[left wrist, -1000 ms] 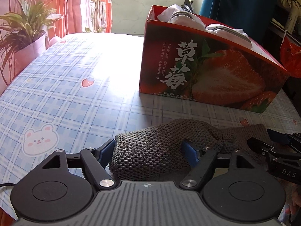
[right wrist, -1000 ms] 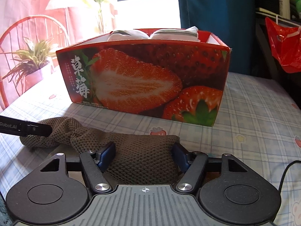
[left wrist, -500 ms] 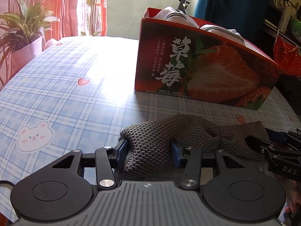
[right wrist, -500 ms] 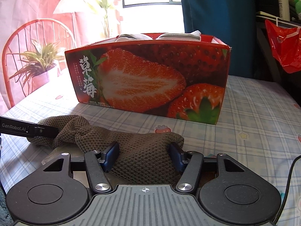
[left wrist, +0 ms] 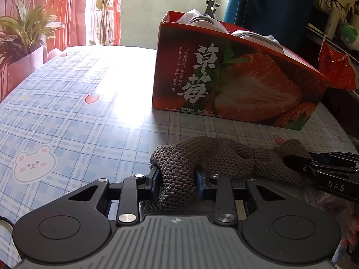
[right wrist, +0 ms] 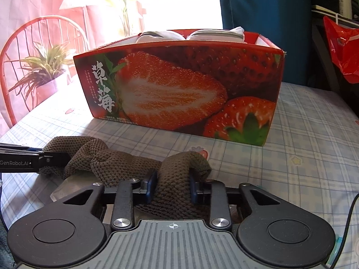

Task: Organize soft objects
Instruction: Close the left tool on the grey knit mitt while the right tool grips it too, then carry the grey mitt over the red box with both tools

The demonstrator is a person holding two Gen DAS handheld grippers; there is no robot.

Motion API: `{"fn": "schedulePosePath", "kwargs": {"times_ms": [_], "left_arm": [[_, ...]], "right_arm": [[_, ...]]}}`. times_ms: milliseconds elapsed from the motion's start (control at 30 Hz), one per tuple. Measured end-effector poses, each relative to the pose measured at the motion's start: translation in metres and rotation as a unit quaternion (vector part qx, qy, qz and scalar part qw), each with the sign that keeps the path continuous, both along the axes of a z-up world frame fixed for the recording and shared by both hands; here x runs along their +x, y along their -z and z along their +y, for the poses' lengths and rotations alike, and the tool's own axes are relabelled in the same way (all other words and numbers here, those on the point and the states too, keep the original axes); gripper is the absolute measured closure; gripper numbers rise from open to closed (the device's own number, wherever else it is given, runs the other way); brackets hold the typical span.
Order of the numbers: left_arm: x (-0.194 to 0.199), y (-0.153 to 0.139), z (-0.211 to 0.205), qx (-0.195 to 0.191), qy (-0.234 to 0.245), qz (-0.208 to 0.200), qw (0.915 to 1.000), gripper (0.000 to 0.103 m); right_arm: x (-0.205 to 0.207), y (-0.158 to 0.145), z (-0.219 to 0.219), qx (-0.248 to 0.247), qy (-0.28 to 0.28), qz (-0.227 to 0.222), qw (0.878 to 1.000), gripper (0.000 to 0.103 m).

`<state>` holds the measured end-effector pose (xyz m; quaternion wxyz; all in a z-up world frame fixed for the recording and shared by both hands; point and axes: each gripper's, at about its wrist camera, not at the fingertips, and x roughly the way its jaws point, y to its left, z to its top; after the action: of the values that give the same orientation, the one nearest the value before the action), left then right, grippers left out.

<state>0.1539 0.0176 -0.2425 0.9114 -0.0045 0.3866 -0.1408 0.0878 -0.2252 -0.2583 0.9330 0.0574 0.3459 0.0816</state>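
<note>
knit cloth [left wrist: 215, 157], grey-brown, coarse weave, lies bunched on the checked tablecloth [left wrist: 74, 121] straight ahead of both tools and on the near side of the strawberry box [left wrist: 237, 83].

left gripper [left wrist: 177, 179]: jaws have just been closing and now pinch one end of the cloth; blue pads press into the bunched fabric from both sides, a fold bulging up above them. the cloth's far end runs off to this tool's right, where the other tool's black fingers reach into it.

right gripper [right wrist: 171, 185]: jaws have likewise just been closing and now clamp the opposite end; fabric humps up between the pads and spills over the right pad. the rest of the cloth trails to this tool's left, a twisted ridge in the middle, ending at the other tool's black finger.

strawberry box stands beyond the cloth, well ahead of both tools, open at the top, with folded white fabric [right wrist: 190, 36] showing above its rim.

potted plant [left wrist: 24, 33] far off to the left tool's left, past the table edge. red plastic bag [right wrist: 343, 49] hangs up and to the right of the right tool. red chair back [right wrist: 42, 44] behind the table, up-left of the right tool.
</note>
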Motion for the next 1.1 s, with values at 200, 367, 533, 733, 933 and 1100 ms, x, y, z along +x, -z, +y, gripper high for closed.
{"fn": "schedulePosePath", "kwargs": {"times_ms": [200,367,533,733,933,1100], "left_arm": [[0.0,-0.007,0.003,-0.009,-0.003,-0.006,0.9999,0.077],[0.0,-0.023,0.0,-0.012,0.003,-0.031,0.9994,0.078],[0.002,-0.042,-0.004,-0.017,0.011,-0.058,0.9981,0.078],[0.007,-0.062,-0.007,-0.024,0.021,-0.08,0.9962,0.078],[0.01,-0.085,-0.014,-0.028,0.037,-0.104,0.9935,0.077],[0.015,-0.098,-0.022,-0.03,0.048,-0.114,0.9919,0.077]], "right_arm": [[-0.003,-0.008,-0.002,0.006,-0.004,-0.015,1.0,0.088],[-0.005,-0.023,-0.006,0.01,-0.001,-0.043,0.999,0.088],[-0.005,-0.041,-0.012,0.016,0.003,-0.067,0.998,0.088],[-0.003,-0.063,-0.02,0.019,0.003,-0.091,0.996,0.088],[0.001,-0.086,-0.028,0.015,0.004,-0.114,0.993,0.088],[0.009,-0.1,-0.037,0.01,0.004,-0.122,0.992,0.088]]}}
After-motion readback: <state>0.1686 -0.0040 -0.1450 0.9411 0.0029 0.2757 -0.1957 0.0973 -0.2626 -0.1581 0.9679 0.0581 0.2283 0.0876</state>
